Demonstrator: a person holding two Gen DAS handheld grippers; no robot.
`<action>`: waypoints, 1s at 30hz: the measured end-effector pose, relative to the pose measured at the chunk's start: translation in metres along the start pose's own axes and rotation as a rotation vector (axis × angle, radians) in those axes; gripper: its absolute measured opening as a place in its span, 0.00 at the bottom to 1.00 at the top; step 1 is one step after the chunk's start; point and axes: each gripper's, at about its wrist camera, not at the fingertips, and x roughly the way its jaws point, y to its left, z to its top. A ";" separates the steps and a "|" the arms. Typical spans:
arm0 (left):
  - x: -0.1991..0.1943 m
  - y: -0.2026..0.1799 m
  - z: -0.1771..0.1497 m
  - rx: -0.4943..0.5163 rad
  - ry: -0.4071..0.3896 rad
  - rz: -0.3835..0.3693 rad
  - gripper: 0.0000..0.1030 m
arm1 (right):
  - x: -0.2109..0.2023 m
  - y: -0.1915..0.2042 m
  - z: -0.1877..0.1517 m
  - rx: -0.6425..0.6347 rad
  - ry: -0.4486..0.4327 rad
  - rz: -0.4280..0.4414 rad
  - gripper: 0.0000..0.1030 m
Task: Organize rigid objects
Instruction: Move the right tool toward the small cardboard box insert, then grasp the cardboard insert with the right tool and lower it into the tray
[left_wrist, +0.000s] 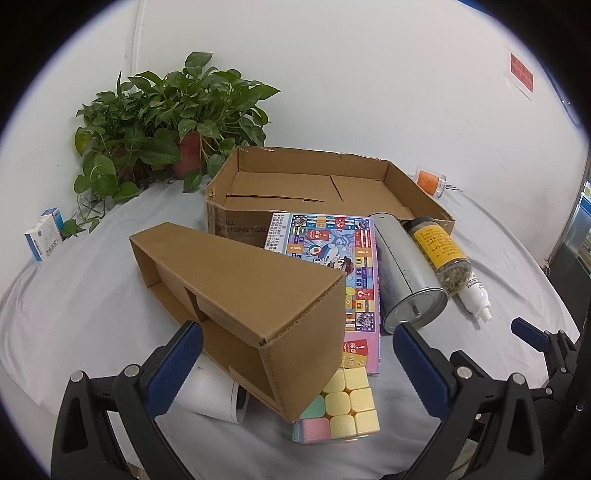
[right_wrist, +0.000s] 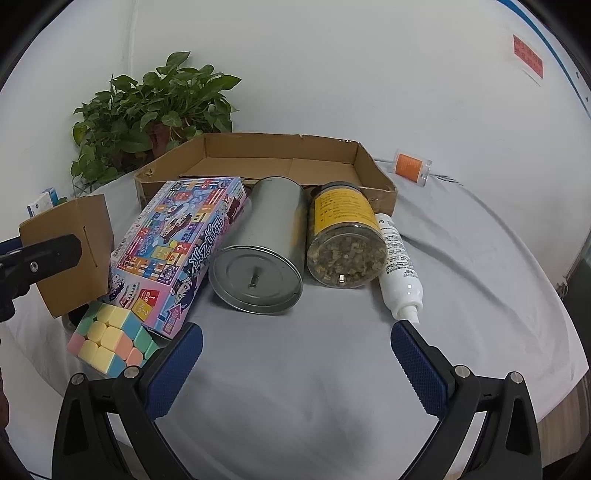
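Your left hand-held gripper (left_wrist: 297, 341) gapes wide around the small cardboard box (left_wrist: 258, 291), not gripping it, while your right hand-held gripper (right_wrist: 297, 341) hangs released before the metal tin (right_wrist: 264, 251) on the bench (right_wrist: 314, 369).

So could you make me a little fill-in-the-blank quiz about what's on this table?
1. The metal tin lies on its ___.
2. The big cardboard tray at the back holds ___ items.
3. The jar has a ___ label.
4. Both the left hand-held gripper and the right hand-held gripper are ___.

Missing words: side; no; yellow; open
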 end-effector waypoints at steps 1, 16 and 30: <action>0.000 -0.001 0.000 0.003 0.001 -0.002 0.99 | 0.000 0.000 0.000 -0.001 -0.001 0.001 1.00; -0.006 0.018 0.008 -0.012 0.005 -0.122 0.99 | -0.022 0.021 0.007 -0.113 -0.107 0.127 1.00; 0.020 0.141 0.014 -0.341 0.117 -0.336 0.99 | 0.015 0.160 0.067 -0.314 -0.012 0.554 0.56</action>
